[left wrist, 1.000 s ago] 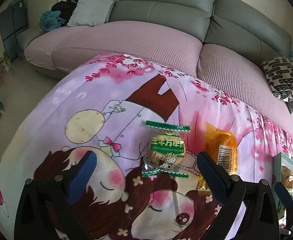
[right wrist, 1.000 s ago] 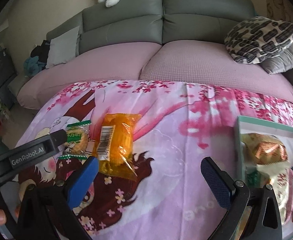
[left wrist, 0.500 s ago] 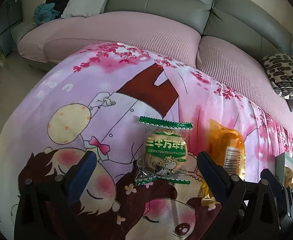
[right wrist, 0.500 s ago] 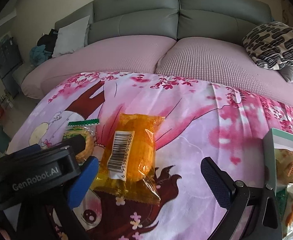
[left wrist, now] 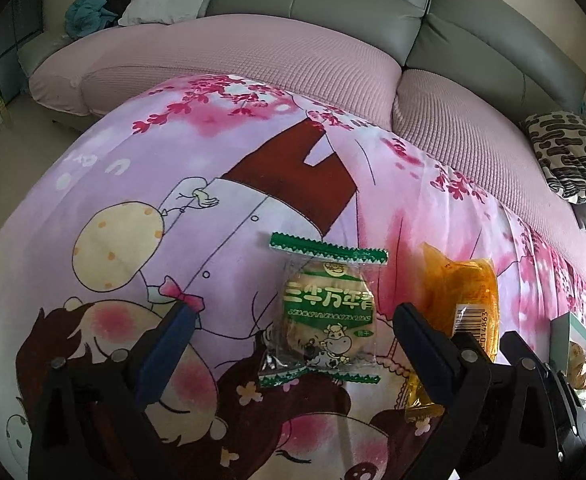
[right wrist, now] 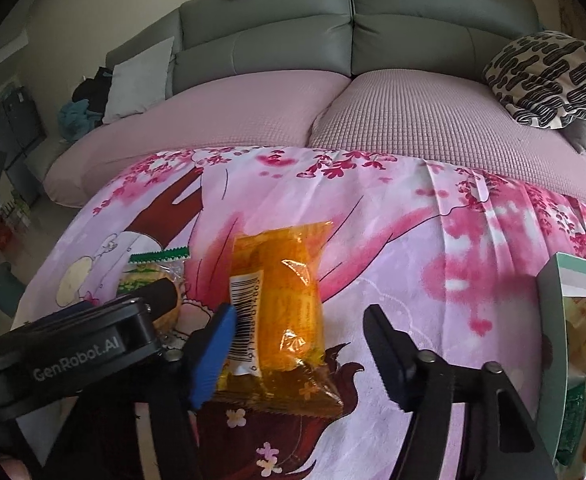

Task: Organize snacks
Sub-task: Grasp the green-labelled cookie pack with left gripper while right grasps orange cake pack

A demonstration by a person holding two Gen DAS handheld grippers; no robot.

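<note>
A clear cookie packet with green ends (left wrist: pixel 327 316) lies on the pink cartoon blanket (left wrist: pixel 221 184). My left gripper (left wrist: pixel 293 312) is open and straddles it, with neither pad touching it. To its right lies an orange snack packet (right wrist: pixel 281 308) with a barcode label. My right gripper (right wrist: pixel 301 314) is around it with its jaws closing. The blue left pad is at the packet's barcode edge, while the right finger (right wrist: pixel 385 344) still stands clear of it. The green packet (right wrist: pixel 149 276) is partly hidden behind the left gripper's body in the right wrist view.
A pale green box (right wrist: pixel 549 320) holding several wrapped snacks stands on the blanket at the right edge. A grey sofa (right wrist: pixel 349 28) with pink seat covers lies beyond the blanket. A black-and-white patterned cushion (right wrist: pixel 549 76) sits at its right.
Both grippers have come lower and closer to their packets. The right gripper's jaws have narrowed from wide open around the orange packet. The left jaws keep their width.
</note>
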